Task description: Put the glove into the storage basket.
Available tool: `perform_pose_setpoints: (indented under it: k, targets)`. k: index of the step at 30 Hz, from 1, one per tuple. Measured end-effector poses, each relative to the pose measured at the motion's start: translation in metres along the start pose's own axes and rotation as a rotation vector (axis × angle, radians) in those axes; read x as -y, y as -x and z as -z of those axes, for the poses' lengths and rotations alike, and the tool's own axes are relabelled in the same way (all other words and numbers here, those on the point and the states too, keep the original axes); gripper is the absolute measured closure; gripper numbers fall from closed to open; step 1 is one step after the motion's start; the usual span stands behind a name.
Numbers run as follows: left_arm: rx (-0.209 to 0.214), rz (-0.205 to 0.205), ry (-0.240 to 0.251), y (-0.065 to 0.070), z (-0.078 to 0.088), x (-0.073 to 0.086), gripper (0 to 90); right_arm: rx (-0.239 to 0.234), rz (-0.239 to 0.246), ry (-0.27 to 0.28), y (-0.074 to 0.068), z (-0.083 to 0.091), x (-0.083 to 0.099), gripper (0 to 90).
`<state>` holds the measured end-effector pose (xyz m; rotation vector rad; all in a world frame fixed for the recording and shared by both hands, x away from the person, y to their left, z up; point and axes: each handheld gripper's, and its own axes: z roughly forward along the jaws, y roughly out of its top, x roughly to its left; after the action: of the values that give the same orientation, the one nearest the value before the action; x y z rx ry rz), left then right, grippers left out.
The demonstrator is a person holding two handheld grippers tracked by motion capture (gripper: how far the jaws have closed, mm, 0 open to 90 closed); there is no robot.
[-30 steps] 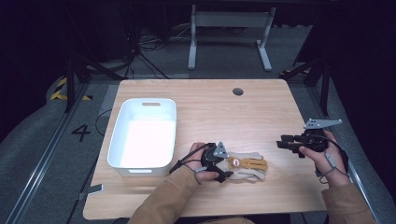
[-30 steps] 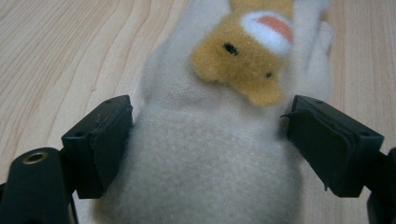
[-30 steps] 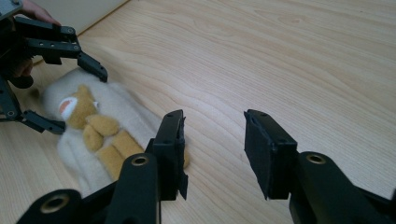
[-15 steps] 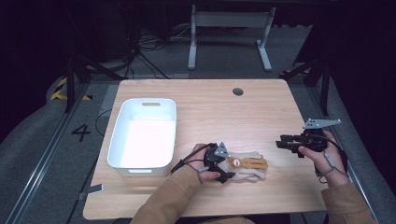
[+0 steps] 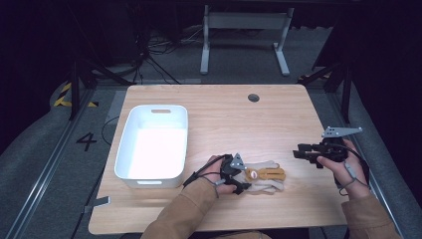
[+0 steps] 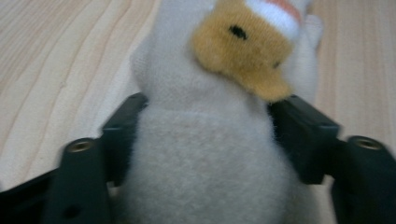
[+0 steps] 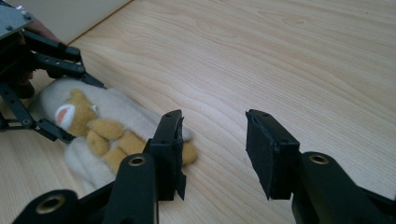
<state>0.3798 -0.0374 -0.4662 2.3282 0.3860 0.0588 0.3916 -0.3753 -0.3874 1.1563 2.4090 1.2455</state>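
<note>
A beige plush toy with a tan animal face lies on the wooden table near its front edge. My left gripper reaches it from the left. Its jaws have just been closing, and they now press on both sides of the plush toy's body. My right gripper hovers to the right of the toy, pointing left at it. In the right gripper view the right gripper stands open with nothing between its pads, and the plush toy lies beyond them.
A white rectangular bin stands on the left part of the table, close to my left hand. A round cable hole sits near the far edge. Dark floor and a metal stand lie beyond the table.
The left gripper's jaws have drawn in onto the plush toy. Neither hand has moved, and the toy lies where it was.
</note>
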Motion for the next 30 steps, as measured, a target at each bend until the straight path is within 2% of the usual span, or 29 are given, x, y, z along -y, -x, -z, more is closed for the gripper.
perform_pose_setpoints:
  k: [1,3,5,13,17,19,22,23,26,27,30]
  targets:
    - [-0.008,0.01,-0.02,0.0027,0.0014,-0.0016,44.0,0.001,0.002,0.0,-0.0003,-0.0002,-0.0002,57.7]
    - [-0.008,0.02,-0.026,0.0033,0.0021,-0.0022,46.9,0.001,0.003,0.0,-0.0006,-0.0002,-0.0003,57.7]
    - [-0.01,0.03,-0.031,0.0039,0.0025,-0.0036,55.2,0.001,0.005,0.002,-0.001,-0.0002,-0.0004,57.7]
    - [-0.008,0.042,-0.051,0.0089,0.0026,-0.0065,69.1,0.003,0.007,-0.001,-0.0011,-0.0006,-0.0003,59.8]
    - [0.004,0.057,-0.032,0.0079,0.0024,-0.0044,70.1,-0.03,0.002,0.003,-0.0008,-0.0019,-0.0002,62.1]
    - [0.007,0.068,-0.022,0.0068,0.0026,-0.0034,70.7,-0.021,0.025,0.033,-0.002,-0.0044,-0.0001,60.8]
    - [0.024,0.08,-0.007,0.0052,0.0024,-0.0019,71.1,-0.025,0.035,0.04,-0.0038,-0.0063,-0.0006,60.2]
    - [0.023,0.076,-0.007,0.0053,0.0024,-0.0018,71.1,-0.008,0.044,0.039,-0.0045,-0.0067,-0.0012,59.6]
    - [0.018,0.082,-0.011,0.0058,0.0024,-0.0024,71.2,0.0,0.037,0.034,-0.004,-0.0062,-0.0013,59.2]
    - [0.02,0.086,-0.017,0.0057,0.0026,-0.0031,71.2,0.023,0.031,0.023,-0.0022,-0.0047,-0.0013,59.2]
    - [0.014,0.102,-0.024,0.0059,0.0031,-0.0043,71.3,0.028,0.024,0.029,-0.0015,-0.004,-0.0011,59.2]
